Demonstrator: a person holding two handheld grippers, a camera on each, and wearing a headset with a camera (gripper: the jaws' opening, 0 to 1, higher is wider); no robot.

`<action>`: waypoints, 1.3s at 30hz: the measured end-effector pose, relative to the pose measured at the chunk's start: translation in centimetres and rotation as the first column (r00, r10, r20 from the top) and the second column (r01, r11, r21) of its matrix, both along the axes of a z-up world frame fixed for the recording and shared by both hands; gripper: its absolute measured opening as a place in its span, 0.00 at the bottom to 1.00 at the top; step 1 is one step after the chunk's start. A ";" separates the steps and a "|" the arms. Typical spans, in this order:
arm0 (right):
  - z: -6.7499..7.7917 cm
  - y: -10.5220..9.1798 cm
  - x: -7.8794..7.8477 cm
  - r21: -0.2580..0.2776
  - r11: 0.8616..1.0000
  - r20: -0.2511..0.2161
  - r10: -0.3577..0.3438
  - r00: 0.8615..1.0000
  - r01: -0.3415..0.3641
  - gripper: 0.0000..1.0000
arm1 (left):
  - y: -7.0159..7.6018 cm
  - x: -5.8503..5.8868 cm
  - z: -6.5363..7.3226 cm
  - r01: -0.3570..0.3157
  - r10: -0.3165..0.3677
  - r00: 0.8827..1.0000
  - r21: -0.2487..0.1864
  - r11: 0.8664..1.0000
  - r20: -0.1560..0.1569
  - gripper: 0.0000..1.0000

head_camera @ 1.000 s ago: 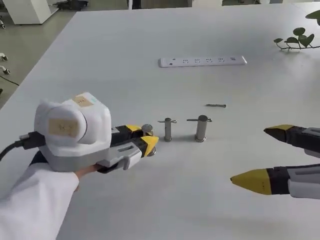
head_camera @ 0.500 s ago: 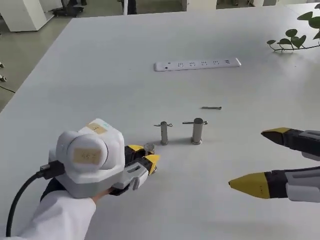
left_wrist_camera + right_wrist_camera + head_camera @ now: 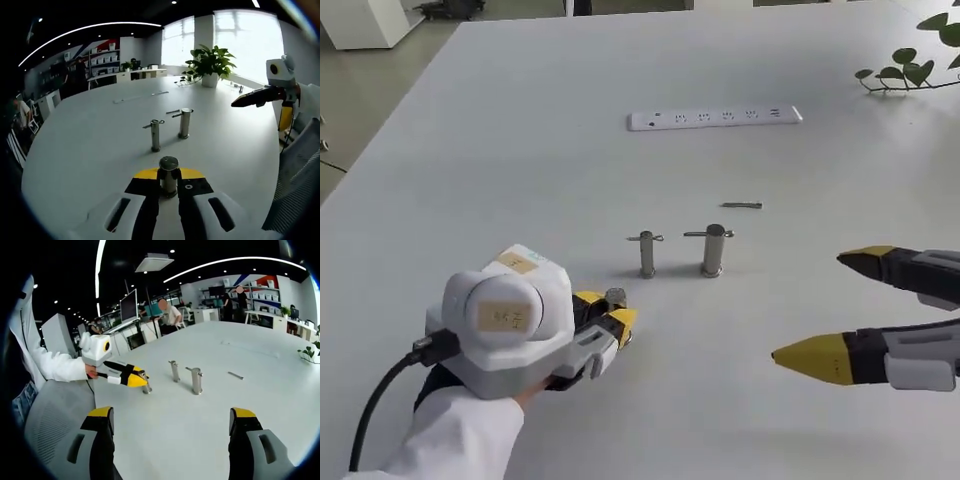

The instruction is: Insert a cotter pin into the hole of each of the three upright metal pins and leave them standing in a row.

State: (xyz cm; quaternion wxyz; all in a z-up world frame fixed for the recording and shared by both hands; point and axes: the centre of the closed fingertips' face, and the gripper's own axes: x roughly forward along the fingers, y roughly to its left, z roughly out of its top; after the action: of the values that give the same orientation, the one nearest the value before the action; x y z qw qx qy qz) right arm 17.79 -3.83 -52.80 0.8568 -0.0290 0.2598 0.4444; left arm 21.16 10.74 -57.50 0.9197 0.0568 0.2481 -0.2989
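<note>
White table (image 3: 520, 150) runs out ahead of you in the head view, with a power strip (image 3: 715, 118) lying across its far part and a plant (image 3: 910, 70) at the far right edge. Two pins stand upright and just apart near the middle, the middle pin (image 3: 647, 253) and the end pin (image 3: 713, 250), each with a fitted cotter pin (image 3: 650, 238) through its top. A loose cotter pin (image 3: 741, 205) lies flat on the table just beyond the end pin. Your left gripper (image 3: 615, 322) is low at the near left, its jaws pinching the held pin (image 3: 616, 297), which is upright and sits left of the other two and nearer to you. Your right gripper (image 3: 808, 306) is at the right edge, well apart from the pins, with its jaws spread wide and nothing between them. In the left gripper view, the held pin (image 3: 168, 175) stands clamped between the yellow jaw tips, its round head up; whether its foot touches the table you cannot tell. Beyond it stand the middle pin (image 3: 155, 135) and the end pin (image 3: 185, 123), and your right gripper comes in at the right. In the right gripper view, your own jaws rise far apart at the bottom, the left gripper (image 3: 132, 377) reaches in from the left with the held pin (image 3: 146, 386), and the other two pins stand to its right.
</note>
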 end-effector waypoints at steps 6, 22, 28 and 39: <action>0.0 -0.1 0.2 0.000 1.000 -0.004 -0.010 1.000 0.010 0.93 | -0.3 -0.2 -0.1 0.005 -0.005 1.000 0.011 1.000 0.007 0.11; 0.2 0.1 0.3 0.010 1.000 0.000 -0.008 1.000 0.008 0.94 | -0.2 -0.7 0.2 -0.016 0.016 0.999 -0.006 1.000 -0.042 0.15; 0.2 -0.6 0.6 -0.001 1.000 -0.001 -0.020 1.000 0.020 0.94 | -1.0 -1.0 1.6 0.018 -0.020 0.998 -0.041 0.999 -0.052 0.38; 0.9 -2.2 1.6 -0.035 0.999 0.007 -0.032 0.999 0.032 0.93 | -0.8 -3.8 2.2 0.093 -0.106 0.987 -0.113 0.989 -0.118 0.85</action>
State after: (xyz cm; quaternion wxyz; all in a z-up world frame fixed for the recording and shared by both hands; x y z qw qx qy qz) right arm 19.38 -6.07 -51.85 0.8640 -0.0412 0.2652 0.4260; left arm 17.38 9.96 -55.32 0.8883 0.0009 0.2849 -0.3602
